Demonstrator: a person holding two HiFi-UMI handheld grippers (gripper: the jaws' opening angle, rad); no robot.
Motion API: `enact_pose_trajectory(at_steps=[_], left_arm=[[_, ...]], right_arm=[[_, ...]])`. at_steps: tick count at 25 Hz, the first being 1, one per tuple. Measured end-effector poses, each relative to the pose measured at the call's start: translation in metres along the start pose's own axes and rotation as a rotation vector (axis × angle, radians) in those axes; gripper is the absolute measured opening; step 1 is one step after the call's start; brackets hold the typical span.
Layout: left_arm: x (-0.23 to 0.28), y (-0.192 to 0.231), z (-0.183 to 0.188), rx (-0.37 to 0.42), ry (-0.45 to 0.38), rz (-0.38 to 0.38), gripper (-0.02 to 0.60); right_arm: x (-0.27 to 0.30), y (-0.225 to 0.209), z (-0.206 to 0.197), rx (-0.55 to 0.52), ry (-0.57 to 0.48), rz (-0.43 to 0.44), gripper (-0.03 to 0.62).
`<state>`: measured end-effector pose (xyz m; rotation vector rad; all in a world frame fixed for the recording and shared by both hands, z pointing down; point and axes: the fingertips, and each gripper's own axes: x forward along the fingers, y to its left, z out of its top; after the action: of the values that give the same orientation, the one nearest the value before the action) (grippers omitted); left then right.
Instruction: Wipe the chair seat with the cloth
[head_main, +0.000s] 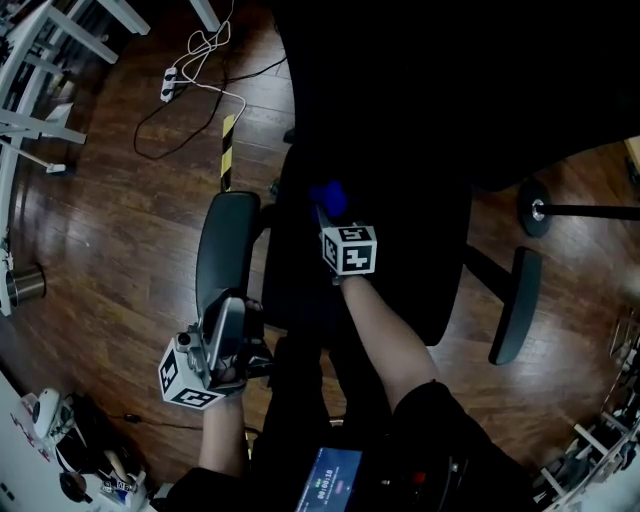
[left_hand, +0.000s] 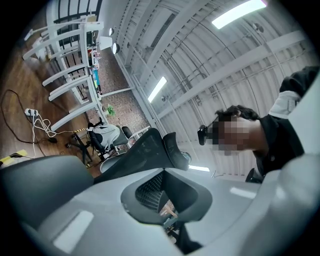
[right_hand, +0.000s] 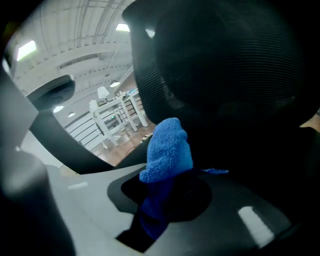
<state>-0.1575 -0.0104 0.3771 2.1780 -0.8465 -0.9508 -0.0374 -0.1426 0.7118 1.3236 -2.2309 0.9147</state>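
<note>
Right now the right gripper (head_main: 326, 212) is pinching the blue cloth (head_main: 328, 196) – its jaws are closed on a bunched fold, and the free end sticks out past the tips. In the head view the cloth is over the left part of the black seat (head_main: 410, 270), close to the backrest (head_main: 400, 90); it is too dark to tell whether it touches the seat. In the right gripper view the cloth (right_hand: 169, 150) stands against dark chair mesh.

The left gripper (head_main: 228, 325) is held low, beside the near end of the left armrest (head_main: 226, 240) – its jaws are pressed together with nothing between them. It points up towards the ceiling.
</note>
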Motion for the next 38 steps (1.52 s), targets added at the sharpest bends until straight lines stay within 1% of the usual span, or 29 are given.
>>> enact_pose_trajectory(at_steps=[3,7,10,13,18,20,22,24,27,29,30,33,35,36,38], left_arm=[[0.004,-0.004,-0.001,-0.006,0.012,-0.012,-0.008],[0.014,-0.006,-0.01,-0.017,0.037,-0.03,-0.008],[0.022,-0.009,-0.017,-0.026,0.052,-0.045,-0.008],[0.029,-0.011,-0.022,-0.031,0.063,-0.054,-0.008],[0.032,-0.013,-0.024,-0.036,0.067,-0.059,-0.008],[0.03,-0.015,-0.023,-0.033,0.063,-0.059,-0.008],[0.028,-0.017,-0.019,-0.032,0.052,-0.057,-0.008],[0.025,-0.017,-0.014,-0.029,0.038,-0.052,-0.008],[0.021,-0.017,-0.005,-0.019,0.023,-0.042,-0.008],[0.018,-0.017,0.001,-0.013,0.015,-0.039,-0.008],[0.017,-0.017,0.002,-0.01,0.012,-0.037,-0.008],[0.01,-0.017,0.003,-0.005,0.014,-0.026,-0.008],[0.006,-0.016,0.003,-0.002,0.017,-0.019,-0.008],[0.004,-0.017,0.003,-0.001,0.018,-0.017,-0.008],[0.002,-0.017,0.002,-0.002,0.019,-0.014,-0.008]], right_arm=[[-0.038,-0.074,-0.009,0.027,0.003,-0.131,0.088],[-0.101,-0.172,-0.02,0.042,0.008,-0.314,0.089],[-0.152,-0.229,-0.022,0.065,-0.002,-0.432,0.088],[-0.18,-0.258,-0.02,0.062,-0.005,-0.485,0.089],[-0.185,-0.261,-0.017,0.062,-0.018,-0.525,0.089],[-0.185,-0.249,-0.01,0.091,-0.063,-0.522,0.089],[-0.176,-0.216,0.007,0.095,-0.126,-0.458,0.089],[-0.155,-0.161,0.025,0.061,-0.167,-0.339,0.089],[-0.11,-0.062,0.041,0.014,-0.179,-0.136,0.089],[-0.079,0.001,0.04,-0.004,-0.159,-0.024,0.089],[-0.065,0.028,0.034,-0.013,-0.138,0.019,0.089],[-0.031,0.084,-0.005,-0.039,-0.019,0.102,0.089],[-0.019,0.103,-0.032,-0.073,0.058,0.133,0.089],[-0.017,0.106,-0.039,-0.096,0.068,0.139,0.089],[-0.019,0.099,-0.043,-0.112,0.051,0.131,0.089]])
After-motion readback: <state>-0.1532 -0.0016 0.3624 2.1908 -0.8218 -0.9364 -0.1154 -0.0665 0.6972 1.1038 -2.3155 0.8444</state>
